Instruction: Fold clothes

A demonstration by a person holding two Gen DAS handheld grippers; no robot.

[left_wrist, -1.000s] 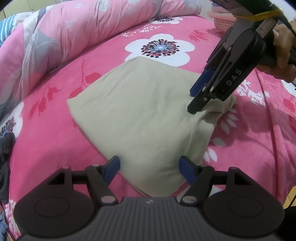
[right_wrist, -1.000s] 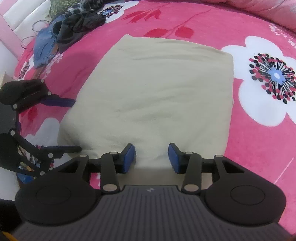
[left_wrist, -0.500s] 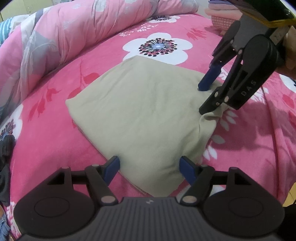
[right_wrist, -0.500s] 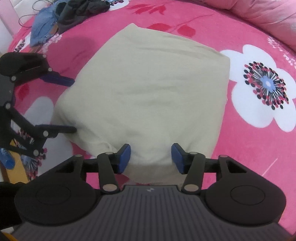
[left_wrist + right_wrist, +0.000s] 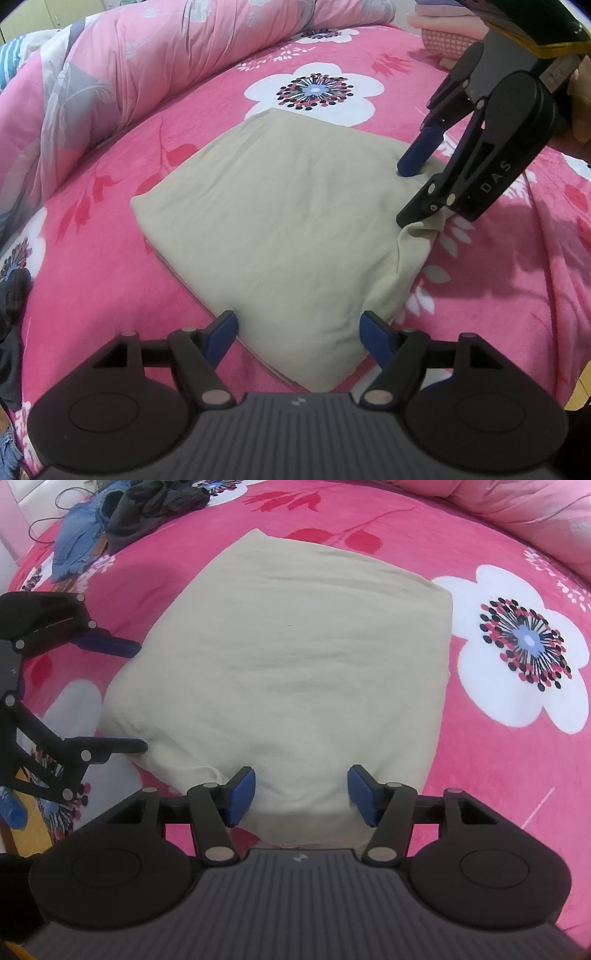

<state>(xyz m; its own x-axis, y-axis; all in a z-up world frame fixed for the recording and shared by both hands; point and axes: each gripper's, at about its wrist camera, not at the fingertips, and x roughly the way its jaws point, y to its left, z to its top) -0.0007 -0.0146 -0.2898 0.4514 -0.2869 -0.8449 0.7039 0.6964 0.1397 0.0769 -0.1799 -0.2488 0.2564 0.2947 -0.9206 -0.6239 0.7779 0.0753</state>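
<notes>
A pink flowered bedspread (image 5: 110, 295) fills both views, with a rolled pink quilt (image 5: 129, 74) far ahead of the left claw (image 5: 299, 332). On the spread lies the folded beige garment (image 5: 288, 229), a rough square. One corner of it sits between the left claw's blue pads, which stand wide apart and do not press it: released. The claw is pitched steeply down. The right claw (image 5: 301, 794) also tilts steeply down over the adjoining corner; its jaws are opening, cloth between them, unpinched. A hand (image 5: 580, 99) grips its handle. Beyond the left claw, seen from the right wrist, lies a heap of dark and blue clothes (image 5: 122, 520).
</notes>
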